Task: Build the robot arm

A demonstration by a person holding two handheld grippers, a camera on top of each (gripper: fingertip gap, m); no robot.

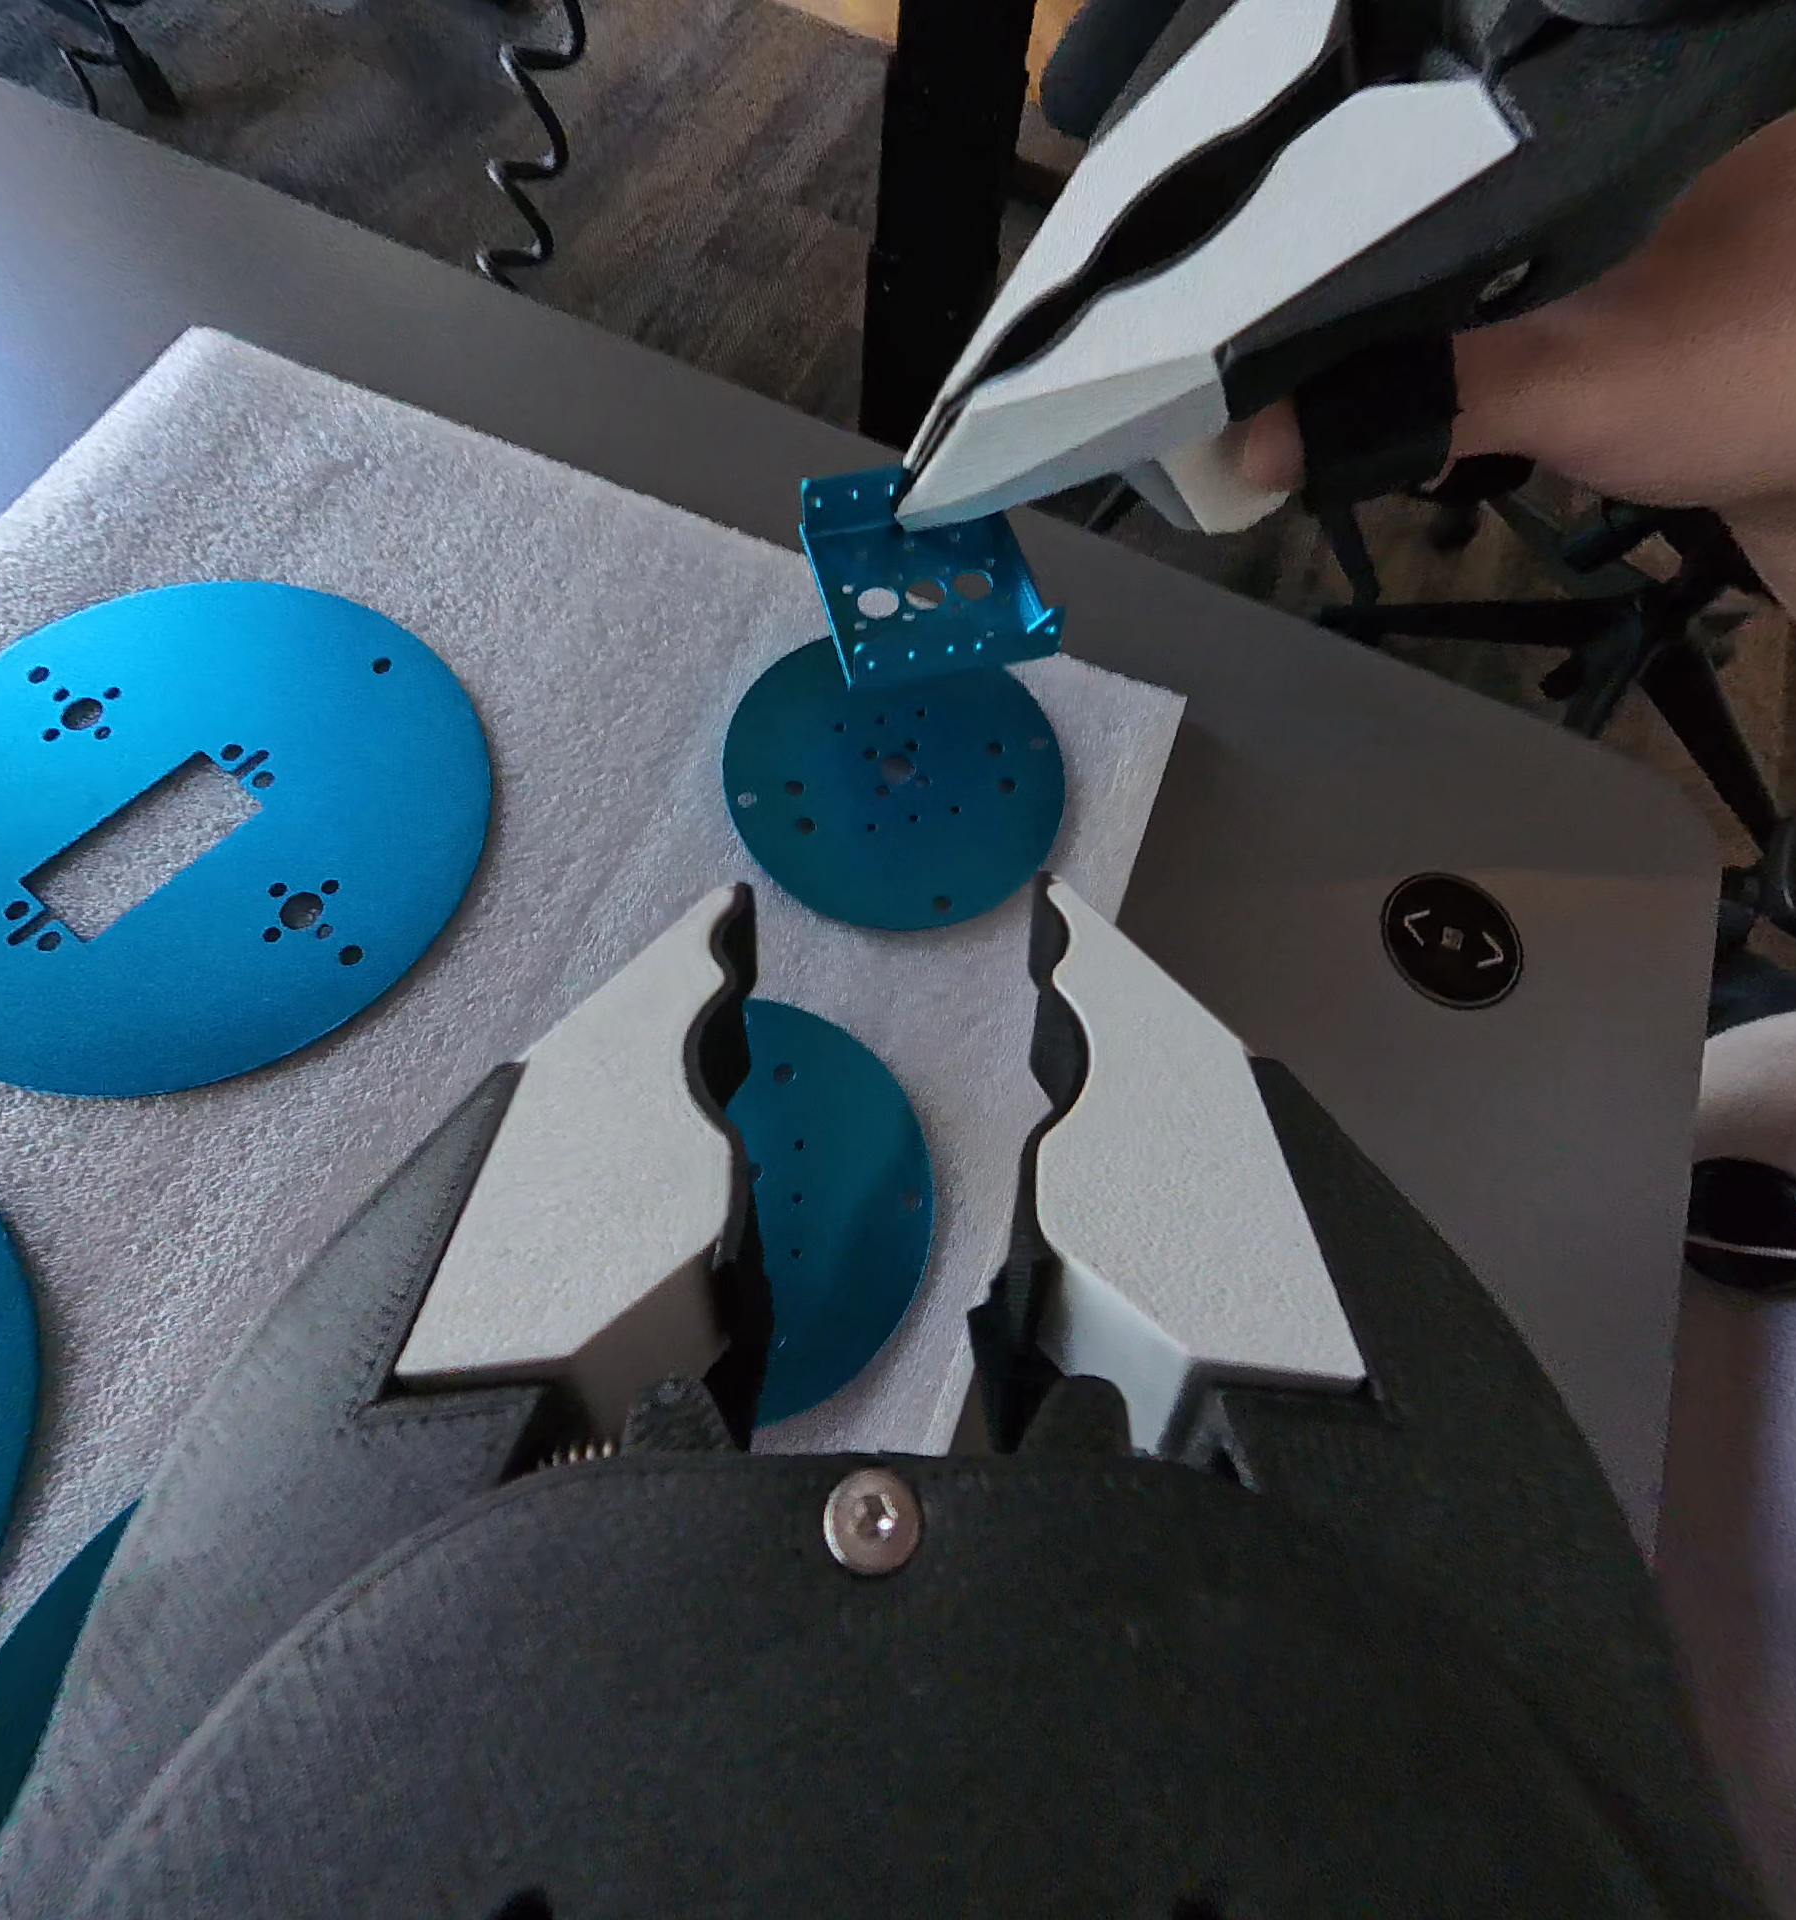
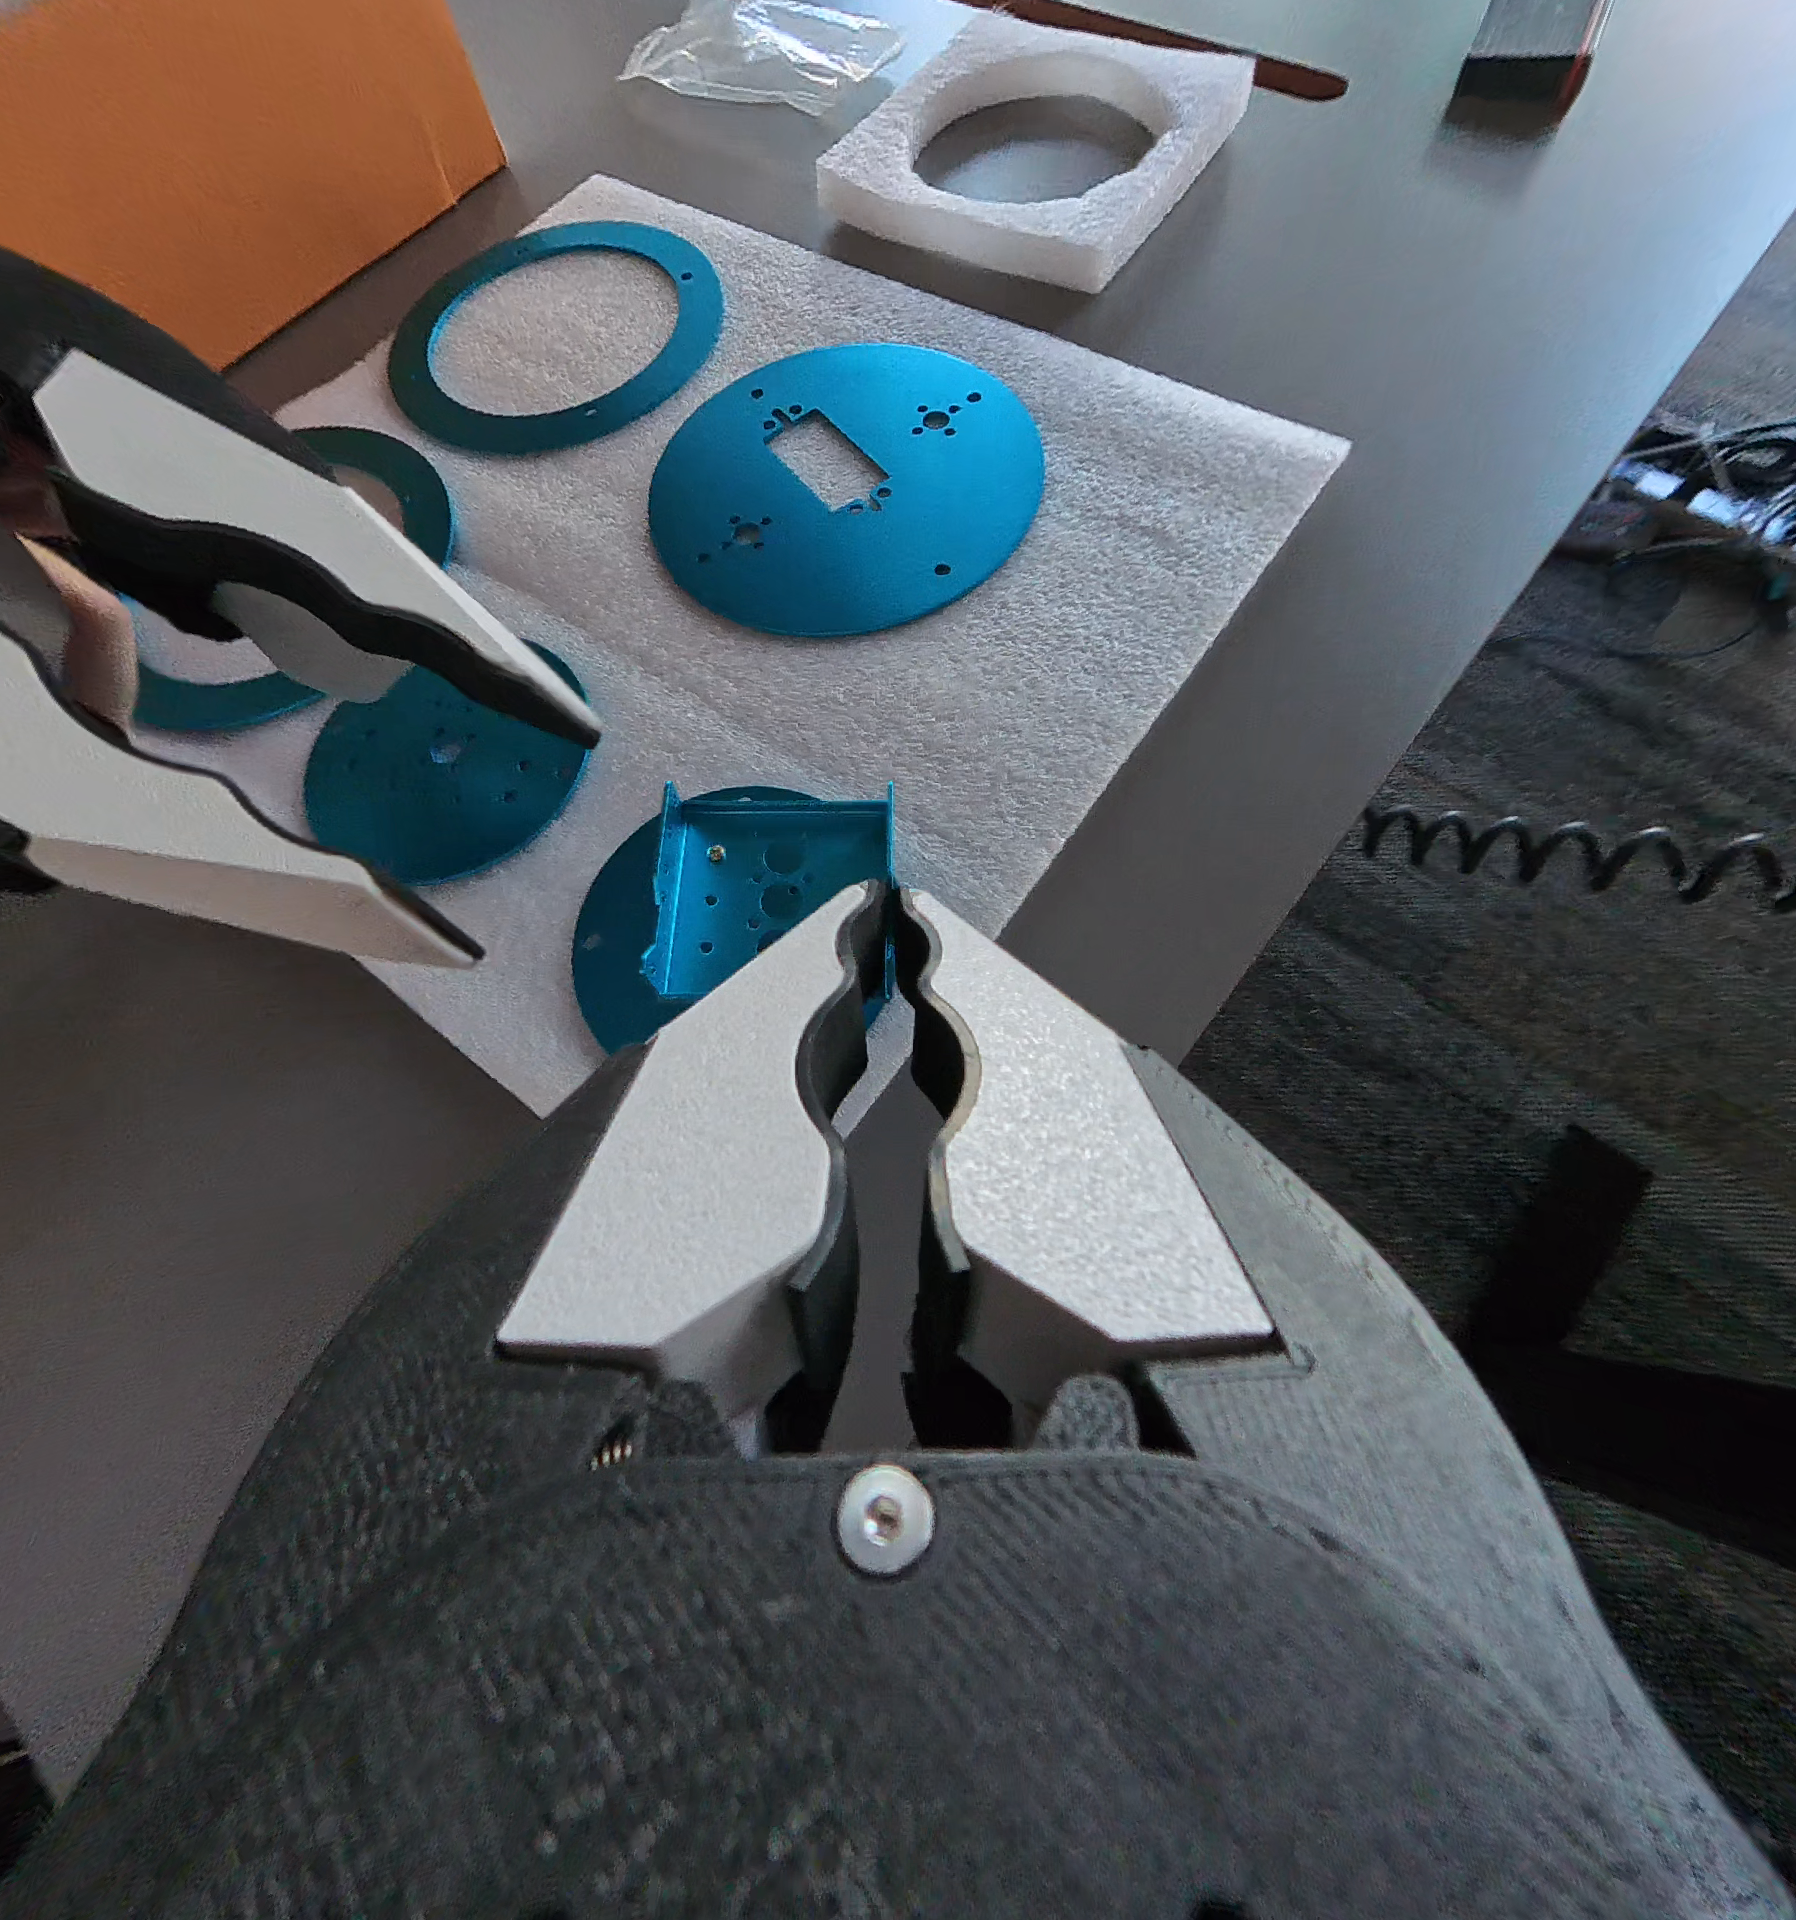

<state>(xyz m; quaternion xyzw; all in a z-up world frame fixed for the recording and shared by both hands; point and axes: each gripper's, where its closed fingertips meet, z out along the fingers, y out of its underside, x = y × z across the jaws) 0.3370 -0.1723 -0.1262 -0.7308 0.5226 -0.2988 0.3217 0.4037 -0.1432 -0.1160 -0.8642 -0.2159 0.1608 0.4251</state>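
My right gripper (image 2: pixel 889 902) is shut on one side wall of a small blue metal bracket (image 2: pixel 759 894) with several holes. It holds the bracket tilted over a small blue disc (image 2: pixel 613 971); I cannot tell whether they touch. In the left wrist view the bracket (image 1: pixel 925 597) hangs from the right gripper (image 1: pixel 909 494) above the far edge of that disc (image 1: pixel 894 800). My left gripper (image 1: pixel 894 902) is open and empty, just above a second small blue disc (image 1: pixel 837 1195). In the right wrist view the left gripper (image 2: pixel 530 842) hovers over this disc (image 2: pixel 437 779).
All parts lie on a white foam sheet (image 2: pixel 1081 623) on a grey table (image 2: pixel 198 1143). A large blue disc with a rectangular cut-out (image 2: pixel 847 488), a blue ring (image 2: pixel 556 338), a foam block with a round hole (image 2: pixel 1039 145) and an orange box (image 2: pixel 198 156) are farther off. The table edge is close on the right. There is about 8 cm between the tips of the two grippers.
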